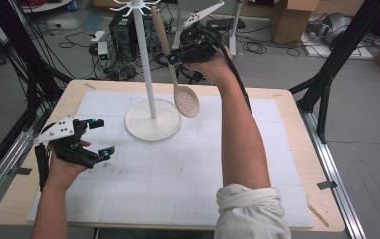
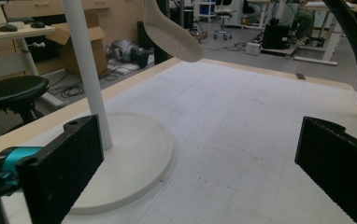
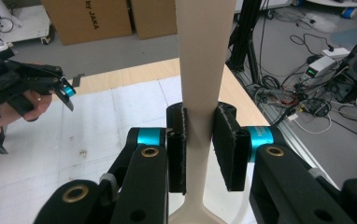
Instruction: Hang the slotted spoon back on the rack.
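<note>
Slotted spoon (image 1: 186, 100) clamped by right gripper (image 1: 174, 56); left gripper (image 1: 102, 138) jaws apart, empty

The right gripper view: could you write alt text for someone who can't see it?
Black tongs clamp the beige handle of a slotted spoon above a white-matted table. At left, a hand holds another pair of tongs, open.
</note>
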Demonstrator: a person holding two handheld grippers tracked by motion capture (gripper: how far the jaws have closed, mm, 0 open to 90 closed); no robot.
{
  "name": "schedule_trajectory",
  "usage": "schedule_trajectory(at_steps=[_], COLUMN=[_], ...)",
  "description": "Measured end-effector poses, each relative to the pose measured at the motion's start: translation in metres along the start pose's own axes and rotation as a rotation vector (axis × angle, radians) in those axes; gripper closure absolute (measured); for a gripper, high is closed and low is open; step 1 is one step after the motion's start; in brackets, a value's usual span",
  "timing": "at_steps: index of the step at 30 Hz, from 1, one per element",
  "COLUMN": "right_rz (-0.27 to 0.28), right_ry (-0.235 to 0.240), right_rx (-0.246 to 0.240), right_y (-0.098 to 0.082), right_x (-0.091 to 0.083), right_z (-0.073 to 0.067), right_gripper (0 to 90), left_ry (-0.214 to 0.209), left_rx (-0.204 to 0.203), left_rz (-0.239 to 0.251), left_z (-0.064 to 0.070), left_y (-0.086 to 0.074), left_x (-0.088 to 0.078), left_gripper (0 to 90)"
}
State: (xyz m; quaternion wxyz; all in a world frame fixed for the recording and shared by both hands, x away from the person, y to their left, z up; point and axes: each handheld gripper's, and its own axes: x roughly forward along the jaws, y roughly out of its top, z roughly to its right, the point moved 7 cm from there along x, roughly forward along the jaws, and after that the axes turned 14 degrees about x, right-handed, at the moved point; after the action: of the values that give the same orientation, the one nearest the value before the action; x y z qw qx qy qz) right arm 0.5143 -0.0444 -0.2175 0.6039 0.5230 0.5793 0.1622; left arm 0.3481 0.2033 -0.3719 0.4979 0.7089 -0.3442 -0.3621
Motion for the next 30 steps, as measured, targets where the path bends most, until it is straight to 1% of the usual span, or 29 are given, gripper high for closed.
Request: schedule_trajectory(at_steps=[4, 5, 6, 8, 10, 11, 14, 15, 17, 19, 24, 26, 27, 30], right_rz=[0.001, 0.009, 0.017, 0.029, 0.029, 0.024, 0.039, 0.043, 0.061, 0.08, 0.09, 0.095, 0.1, 0.126], right_ry=[-0.01, -0.019, -0.024, -0.032, -0.032, -0.037, -0.032, -0.03, -0.047, -0.051, -0.042, -0.038, -0.04, -0.026], right_rx=[0.019, 0.012, 0.015, 0.024, 0.034, 0.03, 0.031, 0.033, 0.038, 0.039, 0.035, 0.034, 0.036, 0.04], right_y=[0.0, 0.0, 0.001, 0.002, 0.001, 0.001, -0.001, -0.003, -0.006, -0.01, -0.024, -0.028, -0.031, -0.037], right_x=[0.003, 0.003, 0.003, 0.001, -0.001, -0.003, -0.007, -0.009, -0.012, -0.015, -0.024, -0.03, -0.033, -0.041], right_z=[0.002, 0.003, 0.003, 0.004, 0.004, 0.004, 0.001, 0.0, -0.002, -0.005, -0.011, -0.012, -0.013, -0.016], right_gripper=[73.8, 69.4, 67.1, 62.9, 61.8, 60.9, 58.0, 57.6, 56.7, 55.6, 52.0, 51.0, 50.7, 48.9], left_ry=[-0.004, -0.004, -0.004, -0.004, -0.003, -0.004, -0.006, -0.009, -0.006, -0.008, -0.007, -0.009, -0.01, -0.013], left_rx=[0.0, 0.0, 0.002, 0.0, 0.001, 0.002, 0.002, 0.004, 0.006, 0.003, 0.009, 0.004, 0.009, 0.006], left_rz=[-0.004, -0.004, -0.006, -0.005, -0.003, -0.003, -0.006, -0.009, -0.012, -0.015, -0.011, -0.016, -0.019, -0.023], left_z=[0.0, 0.0, 0.0, 0.0, 0.0, 0.0, 0.001, 0.001, 0.001, 0.002, 0.002, 0.003, 0.002, 0.003], left_y=[-0.001, -0.001, -0.001, -0.001, 0.0, 0.0, -0.001, -0.001, -0.001, -0.001, 0.0, 0.0, -0.001, -0.001], left_x=[0.001, 0.001, 0.001, 0.001, 0.001, 0.001, 0.002, 0.003, 0.003, 0.004, 0.003, 0.004, 0.004, 0.005], left_gripper=[1.7, 1.7, 1.7, 1.7, 1.7, 1.7, 1.7, 1.7, 1.7, 1.7, 1.6, 1.7, 1.7, 1.7])
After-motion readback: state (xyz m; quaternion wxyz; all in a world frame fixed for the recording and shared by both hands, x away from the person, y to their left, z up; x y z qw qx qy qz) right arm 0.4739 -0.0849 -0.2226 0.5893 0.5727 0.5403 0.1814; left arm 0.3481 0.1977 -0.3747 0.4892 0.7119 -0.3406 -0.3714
